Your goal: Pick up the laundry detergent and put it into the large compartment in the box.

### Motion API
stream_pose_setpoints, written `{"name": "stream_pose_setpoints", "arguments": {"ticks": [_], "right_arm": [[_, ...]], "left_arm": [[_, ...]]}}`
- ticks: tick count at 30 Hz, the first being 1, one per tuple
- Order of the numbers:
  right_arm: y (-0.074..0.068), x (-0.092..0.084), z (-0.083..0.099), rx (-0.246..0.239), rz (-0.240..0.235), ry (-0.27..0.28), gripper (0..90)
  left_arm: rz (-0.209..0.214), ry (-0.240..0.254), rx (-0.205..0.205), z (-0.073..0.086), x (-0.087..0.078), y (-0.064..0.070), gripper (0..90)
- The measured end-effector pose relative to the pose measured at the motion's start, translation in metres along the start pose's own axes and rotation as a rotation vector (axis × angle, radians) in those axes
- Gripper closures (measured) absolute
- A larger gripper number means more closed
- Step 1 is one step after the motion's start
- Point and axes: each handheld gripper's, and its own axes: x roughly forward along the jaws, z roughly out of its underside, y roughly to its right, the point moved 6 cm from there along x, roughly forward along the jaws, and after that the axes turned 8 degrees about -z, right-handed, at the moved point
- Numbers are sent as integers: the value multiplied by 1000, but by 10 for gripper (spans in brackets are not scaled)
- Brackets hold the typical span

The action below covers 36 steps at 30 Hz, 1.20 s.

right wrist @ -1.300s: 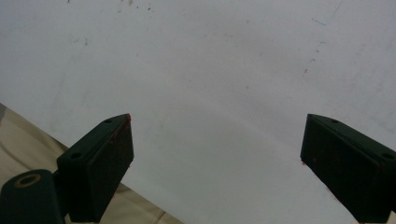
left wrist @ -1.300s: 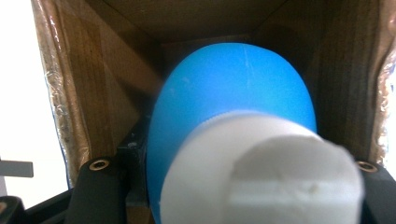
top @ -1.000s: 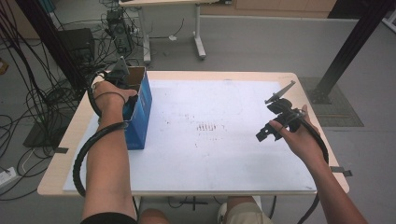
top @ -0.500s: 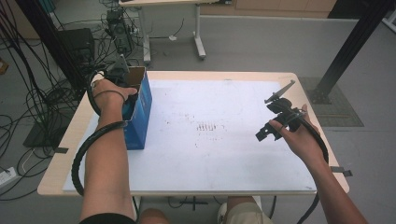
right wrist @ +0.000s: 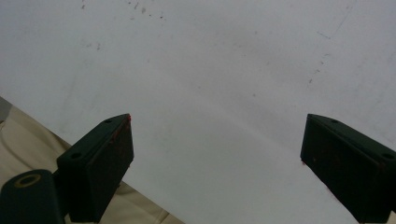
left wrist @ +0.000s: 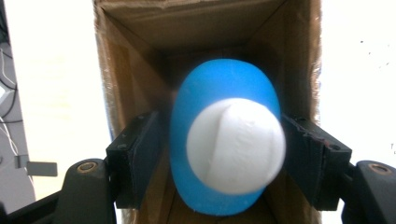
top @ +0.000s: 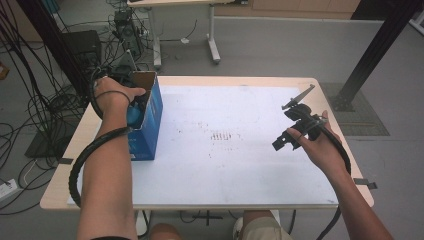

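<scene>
Right gripper (right wrist: 217, 140): well to the right of the box (top: 150, 125), hanging above the bare worktop (top: 240, 165). Fingers wide, nothing between them.

Left gripper (top: 132, 107): directly over the box's open top, pointing down into it. Its jaws have just been opening. Left gripper view: the blue-and-white ovoid (left wrist: 219, 154) sits between the fingers (left wrist: 140, 154). There is a dark gap on one side, and the other finger is at most brushing the white part. I read that as let go, not gripped.

Ovoid: inside the mouth of the box, between its cardboard walls.
- Handling, my estimate: smooth, rounded shell, probably hard plastic and light. It is likely slippery and would squirt out of a shallow pinch.
- Best hold: across the broad blue middle, pads flat on opposite sides. Avoid the white dome.

Hard to read:
- The ovoid is blurred, so I cannot tell whether it is resting or dropping.
- The box floor is hidden behind it.
- In the high view my left hand covers the box opening.
- I cannot tell whether the box holds anything else.
</scene>
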Motion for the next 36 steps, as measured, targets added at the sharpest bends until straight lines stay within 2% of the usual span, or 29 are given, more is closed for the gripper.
{"name": "stream_pose_setpoints", "arguments": {"ticks": [10,15,22,28,31,33,36], "right_arm": [[2,-4,-2,17,3,6,94],[2,-6,-7,29,4,7,93],[6,-10,-19,37,9,15,93],[13,-13,-24,55,21,9,92],[17,-15,-26,65,24,5,92],[19,-16,-27,71,28,6,92],[22,-20,-28,77,30,11,90]], "left_arm": [[16,34,38,5,-31,-5,230],[32,53,93,5,-47,-3,174],[38,79,232,0,-64,17,123],[45,116,361,-2,-74,41,113],[34,122,444,-3,-78,56,104],[30,119,482,-4,-81,65,99],[24,125,576,-5,-87,81,100]]}}
